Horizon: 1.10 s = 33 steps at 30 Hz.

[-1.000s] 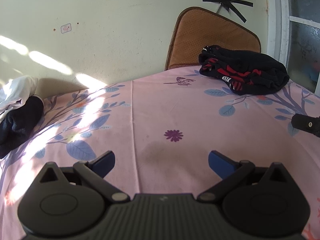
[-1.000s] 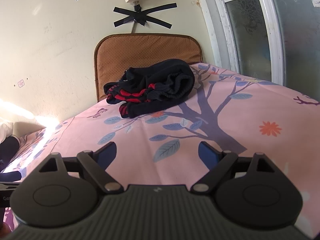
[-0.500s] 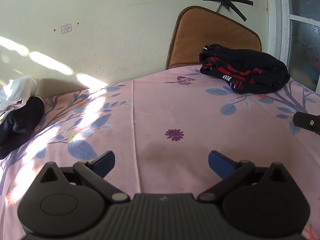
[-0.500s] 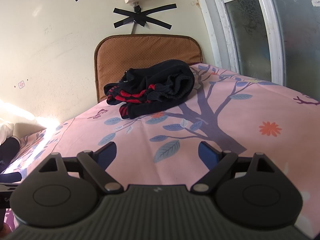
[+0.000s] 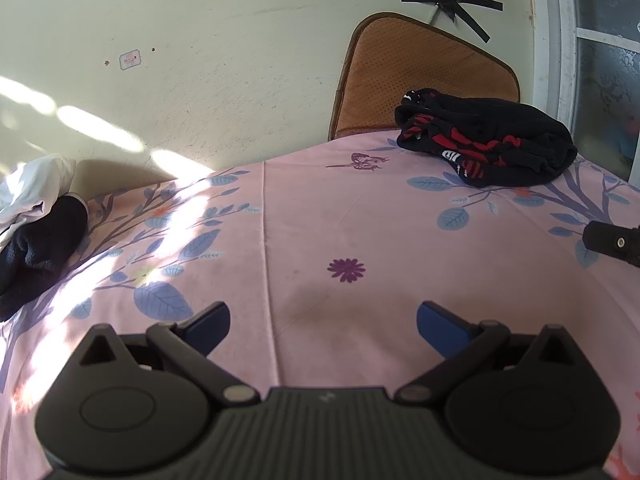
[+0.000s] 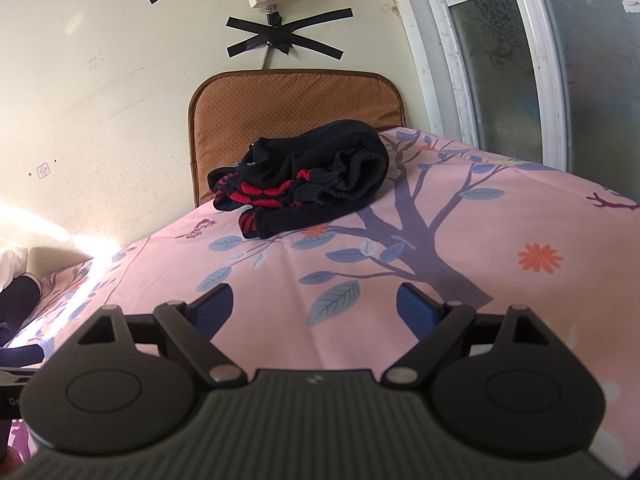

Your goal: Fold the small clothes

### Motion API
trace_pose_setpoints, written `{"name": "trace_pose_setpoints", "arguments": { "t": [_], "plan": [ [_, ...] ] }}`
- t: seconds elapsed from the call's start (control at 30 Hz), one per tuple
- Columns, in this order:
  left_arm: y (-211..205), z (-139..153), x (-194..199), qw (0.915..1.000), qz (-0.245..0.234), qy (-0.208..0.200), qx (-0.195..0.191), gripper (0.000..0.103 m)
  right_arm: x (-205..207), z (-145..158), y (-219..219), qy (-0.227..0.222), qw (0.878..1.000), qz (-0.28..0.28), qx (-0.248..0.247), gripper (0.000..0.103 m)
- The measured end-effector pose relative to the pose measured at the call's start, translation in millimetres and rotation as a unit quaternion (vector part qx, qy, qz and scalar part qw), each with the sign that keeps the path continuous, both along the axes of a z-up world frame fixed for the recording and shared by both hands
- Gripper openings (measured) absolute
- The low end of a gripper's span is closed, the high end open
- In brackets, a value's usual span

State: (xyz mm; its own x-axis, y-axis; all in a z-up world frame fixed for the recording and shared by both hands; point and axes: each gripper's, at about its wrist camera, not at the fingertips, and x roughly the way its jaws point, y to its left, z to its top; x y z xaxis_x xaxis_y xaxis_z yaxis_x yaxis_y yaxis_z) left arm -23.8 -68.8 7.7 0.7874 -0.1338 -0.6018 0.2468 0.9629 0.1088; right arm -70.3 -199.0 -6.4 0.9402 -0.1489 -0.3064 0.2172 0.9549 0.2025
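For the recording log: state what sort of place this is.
Probably a room in a home, with a table used for laundry. A pink floral cloth covers the surface, a cushioned chair back stands behind it, and a bundled black and red garment lies on top, by a window.

No legible text. Wall sticker point(image 5: 130, 59) print too small; white marks on black-red garment point(image 5: 452, 156) perhaps lettering, unreadable.

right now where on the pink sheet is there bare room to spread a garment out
Free: the middle of the pink sheet, between the open left gripper and the black-and-red garment. Crowded: far right corner by the brown cushion, and the left edge with the dark and white clothes.
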Motion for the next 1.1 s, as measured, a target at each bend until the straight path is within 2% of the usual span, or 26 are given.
{"name": "trace_pose_setpoints", "arguments": {
  "t": [1.1],
  "plan": [
    [-0.2, 0.2, -1.5, 0.9999, 0.001, -0.007, 0.013, 0.103, -0.8, 1.0, -0.2, -0.001, 1.0, -0.001, 0.001, 0.091]
  ]
}}
